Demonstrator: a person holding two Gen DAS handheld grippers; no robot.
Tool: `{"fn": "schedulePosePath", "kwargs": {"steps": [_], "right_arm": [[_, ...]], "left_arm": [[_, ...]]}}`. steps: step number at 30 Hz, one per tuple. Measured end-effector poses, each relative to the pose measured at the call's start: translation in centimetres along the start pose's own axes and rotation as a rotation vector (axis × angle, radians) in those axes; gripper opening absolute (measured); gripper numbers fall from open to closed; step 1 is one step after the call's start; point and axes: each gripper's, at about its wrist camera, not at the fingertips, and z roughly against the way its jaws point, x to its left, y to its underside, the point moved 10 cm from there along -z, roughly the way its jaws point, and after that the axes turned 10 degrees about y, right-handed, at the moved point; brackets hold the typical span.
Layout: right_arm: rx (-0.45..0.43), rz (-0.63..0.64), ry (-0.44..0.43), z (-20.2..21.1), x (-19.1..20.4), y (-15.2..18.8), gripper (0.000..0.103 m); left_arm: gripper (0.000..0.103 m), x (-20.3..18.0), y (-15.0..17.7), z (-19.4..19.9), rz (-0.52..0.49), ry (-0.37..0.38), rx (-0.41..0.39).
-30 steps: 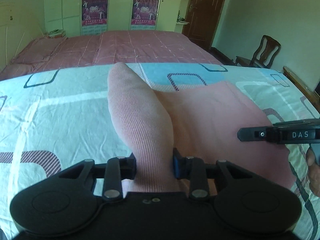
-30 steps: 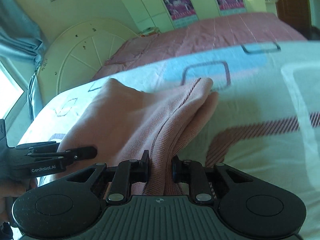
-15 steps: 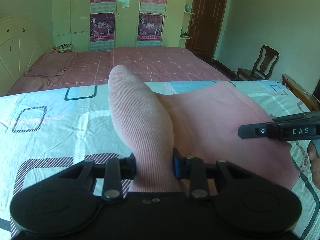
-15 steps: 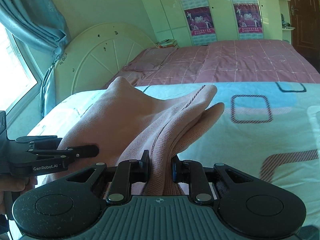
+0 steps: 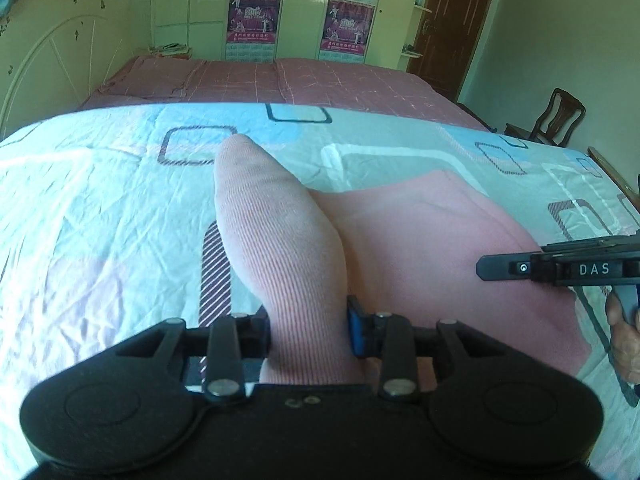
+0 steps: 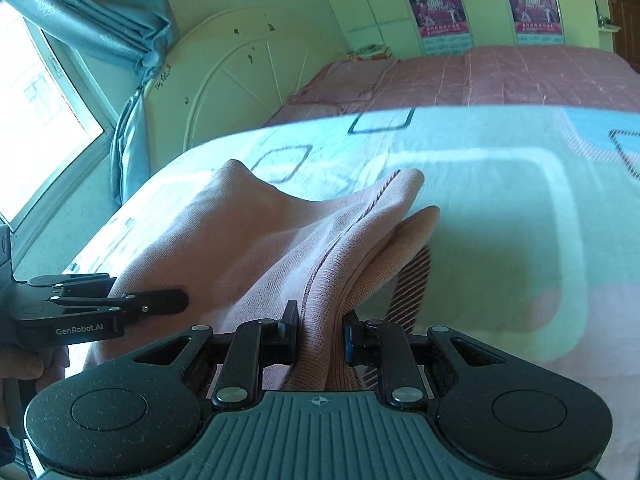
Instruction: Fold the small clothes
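Note:
A small pink knit garment (image 5: 432, 248) lies partly spread on a patterned light-blue bedsheet (image 5: 100, 208). My left gripper (image 5: 308, 332) is shut on a bunched ribbed edge of it, which sticks up ahead of the jaws. My right gripper (image 6: 320, 336) is shut on another folded, seamed edge of the same garment (image 6: 248, 240). Each gripper shows in the other's view: the right one (image 5: 560, 268) at the garment's right side, the left one (image 6: 108, 304) at its left side.
A second bed with a pink checked cover (image 5: 280, 80) lies beyond. A white headboard (image 6: 240, 76) and blue curtain (image 6: 96, 12) stand at the left, a wooden chair (image 5: 556, 116) and dark door (image 5: 452, 24) at the right.
Both grippers have kept their hold on the garment and have moved with it across the sheet. The sheet pattern and the room have shifted in both views.

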Motion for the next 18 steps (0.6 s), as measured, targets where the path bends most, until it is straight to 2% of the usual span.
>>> {"fn": "schedulePosePath", "kwargs": {"steps": [3,4,5,8,10,12,13,14,16,17,18], "right_arm": [[0.058,-0.018,0.046,-2.3,-1.2,1.8,0.019],[0.077,-0.032,0.051,-2.9,-1.7,2.5,0.019],[0.09,-0.056,0.047,-3.3,-2.4,3.0,0.019],[0.096,-0.14,0.017,-3.7,-3.5,3.4,0.019],[0.094,-0.139,0.028,-3.7,-3.5,3.2,0.019],[0.088,-0.122,0.046,-3.2,-3.2,2.9,0.02],[0.074,-0.104,0.067,-2.6,-3.1,2.6,0.02],[0.054,-0.084,0.104,-1.9,-3.2,2.2,0.027],[-0.039,-0.037,0.186,0.4,-3.3,0.8,0.037],[-0.059,-0.019,0.173,1.0,-3.0,0.2,0.037],[-0.058,0.001,0.16,1.2,-2.3,0.1,0.037]], "left_arm": [[0.049,1.8,2.1,-1.2,0.026,0.011,0.027],[0.052,2.1,2.4,-1.1,0.035,0.025,-0.005],[0.059,2.4,2.7,-1.0,0.049,0.03,-0.033],[0.063,3.9,3.3,-1.2,0.122,0.056,-0.051],[0.072,4.7,3.4,-1.2,0.124,0.044,-0.055],[0.087,5.0,3.4,-0.8,0.09,0.007,-0.049],[0.088,5.1,3.1,-0.1,0.065,-0.016,-0.056],[0.086,5.1,2.7,0.9,0.044,-0.035,-0.076],[0.067,5.0,1.6,3.2,0.007,-0.074,-0.142],[0.054,4.6,0.9,4.1,-0.002,-0.061,-0.161],[0.051,4.0,0.6,4.4,-0.002,-0.023,-0.162]]}}
